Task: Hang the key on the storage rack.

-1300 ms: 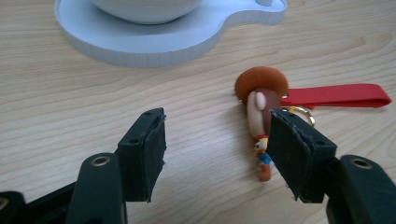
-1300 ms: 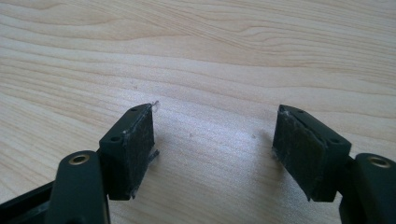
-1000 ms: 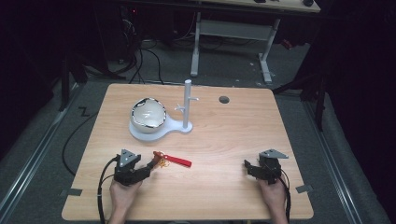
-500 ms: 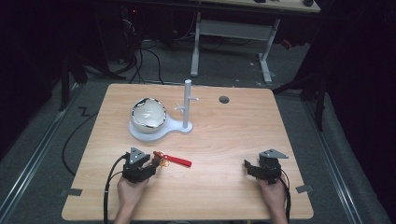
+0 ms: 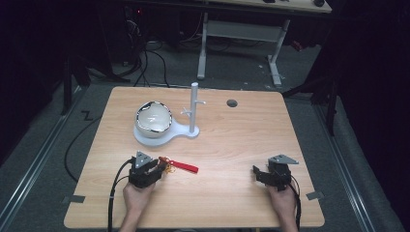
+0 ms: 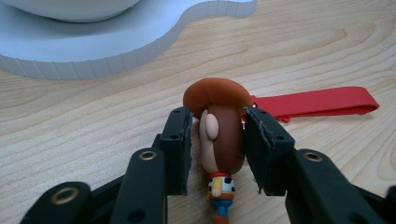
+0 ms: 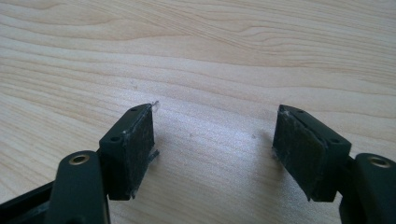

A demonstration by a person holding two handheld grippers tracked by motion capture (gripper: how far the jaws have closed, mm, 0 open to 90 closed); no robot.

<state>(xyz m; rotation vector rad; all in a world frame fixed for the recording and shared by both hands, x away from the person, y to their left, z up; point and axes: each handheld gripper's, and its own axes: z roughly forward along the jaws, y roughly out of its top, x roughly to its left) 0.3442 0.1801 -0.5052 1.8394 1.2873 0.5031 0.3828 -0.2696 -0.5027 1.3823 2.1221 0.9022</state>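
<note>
One pale wooden table (image 5: 232, 145) stands amid a dark, cable-strewn room.

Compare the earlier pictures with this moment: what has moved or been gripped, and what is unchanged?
The left gripper edged toward the cowboy figure keychain; its jaws have just been closing around the head, pads about touching. The right gripper, open, the bowl and the white stand stayed put.

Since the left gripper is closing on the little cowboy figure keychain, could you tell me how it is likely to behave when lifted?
The cowboy figure looks small and solid, so probably light and stiff. Its rounded, smooth head sits between the left gripper's jaws, which have just been closing, so it may twist or slip. The red strap lies flat and thin, so it will likely dangle limply.
</note>
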